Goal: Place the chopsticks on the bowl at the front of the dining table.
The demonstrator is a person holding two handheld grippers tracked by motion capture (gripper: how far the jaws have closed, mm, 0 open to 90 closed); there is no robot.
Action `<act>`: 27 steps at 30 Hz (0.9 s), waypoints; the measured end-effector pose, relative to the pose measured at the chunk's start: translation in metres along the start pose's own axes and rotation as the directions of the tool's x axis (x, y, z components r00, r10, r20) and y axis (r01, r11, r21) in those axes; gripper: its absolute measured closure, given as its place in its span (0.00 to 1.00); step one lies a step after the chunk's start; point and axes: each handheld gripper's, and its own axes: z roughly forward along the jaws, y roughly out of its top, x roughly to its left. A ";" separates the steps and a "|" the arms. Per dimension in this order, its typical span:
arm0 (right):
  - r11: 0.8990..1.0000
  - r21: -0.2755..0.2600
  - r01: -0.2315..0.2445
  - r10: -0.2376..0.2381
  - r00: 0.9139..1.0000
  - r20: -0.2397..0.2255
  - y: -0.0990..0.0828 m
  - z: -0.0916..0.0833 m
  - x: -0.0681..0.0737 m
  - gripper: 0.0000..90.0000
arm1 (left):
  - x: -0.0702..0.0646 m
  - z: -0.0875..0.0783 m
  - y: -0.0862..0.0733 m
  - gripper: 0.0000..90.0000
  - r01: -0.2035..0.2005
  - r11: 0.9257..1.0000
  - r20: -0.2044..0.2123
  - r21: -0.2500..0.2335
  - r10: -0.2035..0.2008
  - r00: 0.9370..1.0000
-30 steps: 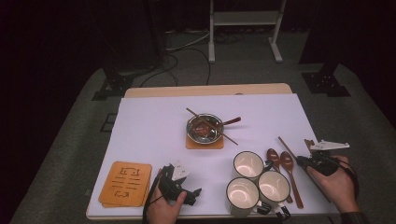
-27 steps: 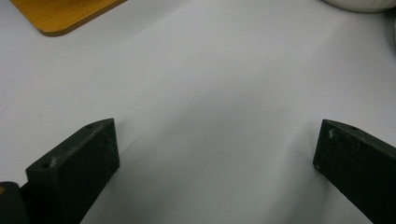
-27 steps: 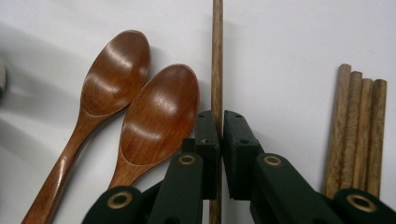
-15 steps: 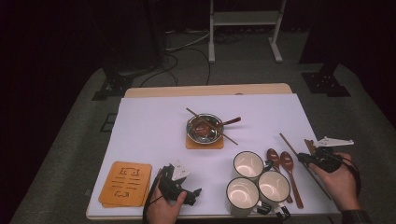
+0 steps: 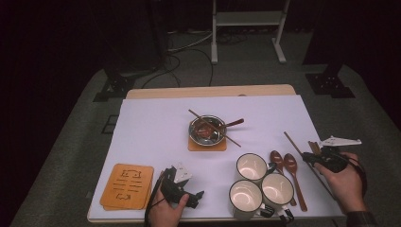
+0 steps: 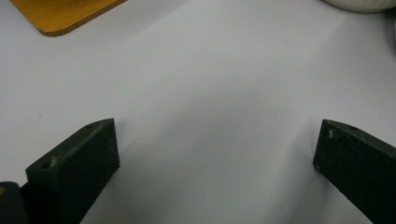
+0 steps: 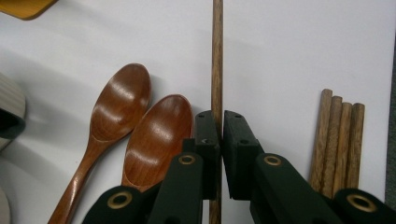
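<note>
Your right gripper (image 7: 219, 135) is clamped on one chopstick (image 7: 217, 56) near the table's right edge; two spoons (image 7: 140, 126), four more sticks (image 7: 338, 140) beside it; three mugs (image 5: 253, 182); left gripper (image 6: 215, 154) wide, holding nothing.

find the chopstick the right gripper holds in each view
High view: chopstick at the right, slanting between the spoons and the right gripper.
Right gripper view: upright at centre, clamped in the jaws.
Left gripper view: not in it.
Shared landmark: the two spoons, just left of it.
</note>
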 end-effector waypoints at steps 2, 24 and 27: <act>1.000 -0.005 0.001 -0.001 1.000 0.000 0.001 0.000 0.000 0.94 | 0.000 0.000 0.000 0.00 0.000 1.000 0.000 0.000 0.000 1.000; 0.999 -0.038 0.006 -0.006 1.000 -0.009 0.012 -0.007 0.002 0.94 | 0.000 0.000 0.000 0.00 0.000 1.000 0.001 -0.001 0.000 1.000; 0.999 -0.043 0.008 -0.009 1.000 -0.012 0.014 -0.007 0.003 0.94 | 0.000 0.000 0.000 0.00 0.000 1.000 0.001 -0.001 0.000 1.000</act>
